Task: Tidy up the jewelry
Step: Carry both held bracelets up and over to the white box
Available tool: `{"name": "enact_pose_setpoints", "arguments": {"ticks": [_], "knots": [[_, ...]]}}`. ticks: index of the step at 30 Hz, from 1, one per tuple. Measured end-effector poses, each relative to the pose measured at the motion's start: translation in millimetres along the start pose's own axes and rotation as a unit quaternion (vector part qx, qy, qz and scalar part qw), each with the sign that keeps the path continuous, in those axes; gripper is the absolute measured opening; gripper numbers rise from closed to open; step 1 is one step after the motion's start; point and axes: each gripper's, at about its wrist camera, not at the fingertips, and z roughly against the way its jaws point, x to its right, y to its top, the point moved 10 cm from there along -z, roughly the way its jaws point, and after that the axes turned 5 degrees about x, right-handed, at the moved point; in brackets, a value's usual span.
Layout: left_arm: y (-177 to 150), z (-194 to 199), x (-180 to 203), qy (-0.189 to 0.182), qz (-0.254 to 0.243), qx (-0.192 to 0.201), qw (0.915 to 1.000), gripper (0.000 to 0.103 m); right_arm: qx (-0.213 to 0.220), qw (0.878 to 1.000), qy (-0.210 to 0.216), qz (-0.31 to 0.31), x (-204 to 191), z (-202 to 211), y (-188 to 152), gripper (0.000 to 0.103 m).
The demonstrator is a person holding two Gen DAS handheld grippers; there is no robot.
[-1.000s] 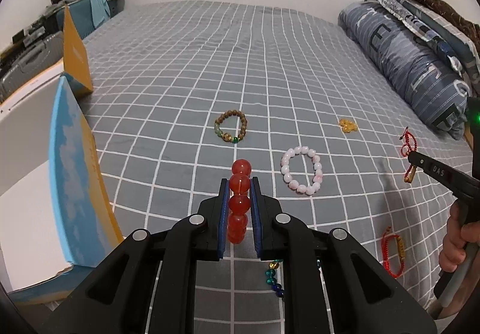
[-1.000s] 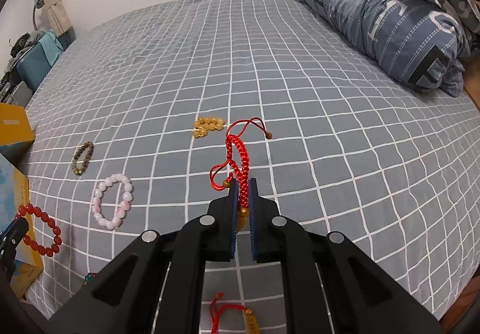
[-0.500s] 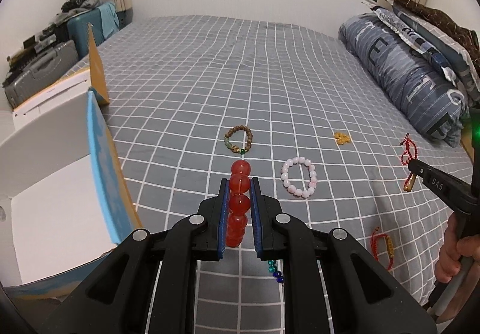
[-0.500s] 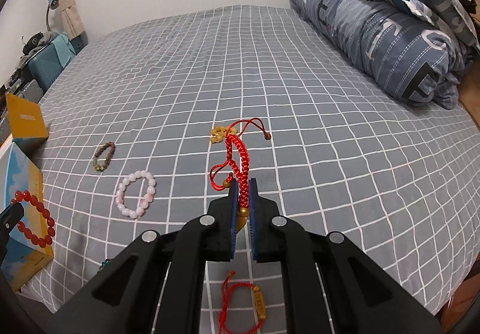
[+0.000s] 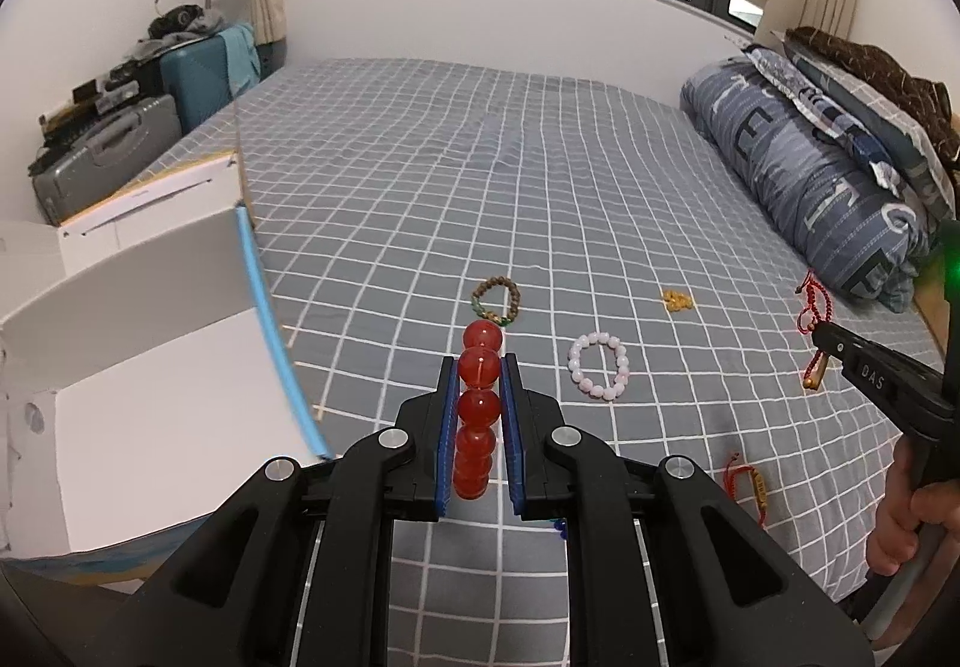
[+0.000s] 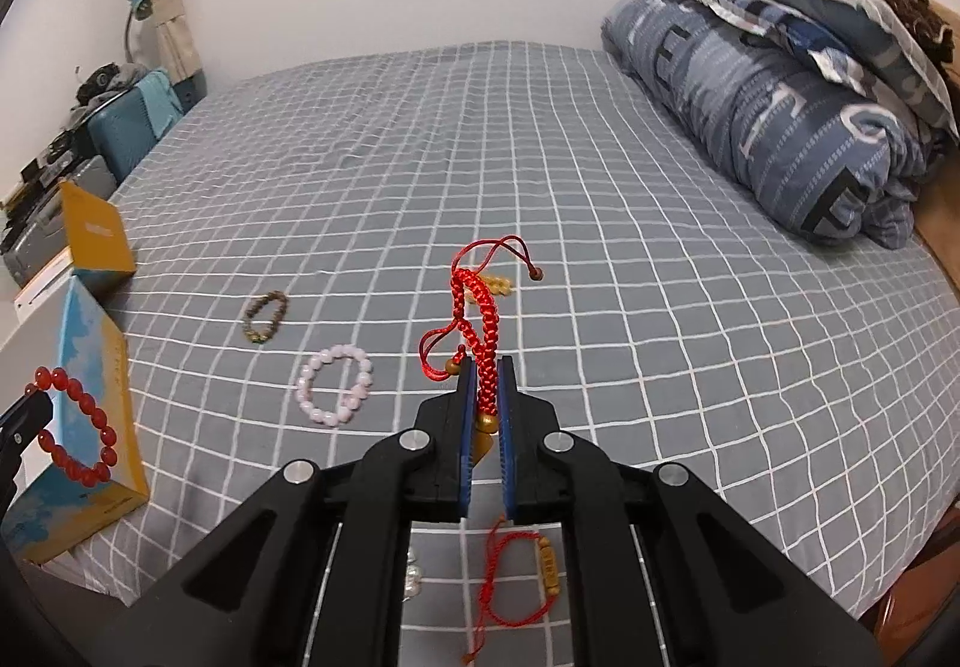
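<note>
My left gripper (image 5: 480, 367) is shut on a red bead bracelet (image 5: 479, 403), held above the bed beside the open white box (image 5: 150, 367); the bracelet also shows at the left of the right wrist view (image 6: 75, 427). My right gripper (image 6: 487, 367) is shut on a red braided cord bracelet (image 6: 480, 319), held above the bed; it shows at the right of the left wrist view (image 5: 816, 331). On the grey checked bedspread (image 6: 600, 247) lie a pink bead bracelet (image 6: 335, 384), a brown wooden bead bracelet (image 6: 265, 315), a small amber piece (image 5: 677, 300) and a red cord bracelet with a gold charm (image 6: 528, 565).
The box has a blue and yellow outer wall (image 6: 90, 415) and an upright yellow lid flap (image 6: 96, 238). A rolled blue quilt and pillows (image 6: 780, 97) lie at the bed's right. Suitcases (image 5: 120, 139) stand beyond the left edge. A small blue-green bead string (image 5: 559, 528) lies under my left gripper.
Both grippers have risen and pulled back with their bracelets still held. The left gripper has moved over toward the box, whose white inside now fills more of its view.
</note>
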Motion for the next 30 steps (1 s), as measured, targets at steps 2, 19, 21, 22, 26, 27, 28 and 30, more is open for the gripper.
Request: {"name": "enact_pose_setpoints", "arguments": {"ticks": [2,19,21,22,26,27,28,30], "knots": [[2,6,-6,0.005,0.004,0.004,1.0000,0.013,0.004,1.000,0.004,0.004,-8,7,2,0.006],[11,54,-94,0.065,0.044,0.029,0.9965,0.013,0.020,0.997,0.057,0.051,-113,33,14,0.006],[10,57,-104,0.073,0.047,0.030,0.9957,0.013,0.020,0.996,0.066,0.058,-131,34,14,0.006],[9,59,-111,0.078,0.050,0.030,0.9952,0.013,0.021,0.995,0.070,0.062,-139,35,14,0.006],[5,63,-138,0.096,0.062,0.029,0.9930,0.013,0.018,0.993,0.086,0.082,-175,33,11,0.006],[5,64,-142,0.100,0.064,0.029,0.9926,0.013,0.018,0.992,0.090,0.086,-184,33,10,0.006],[4,66,-150,0.105,0.066,0.030,0.9918,0.013,0.018,0.991,0.095,0.090,-192,33,10,0.006],[1,71,-165,0.117,0.073,0.030,0.9900,0.013,0.017,0.989,0.104,0.100,-213,34,8,0.006]]}}
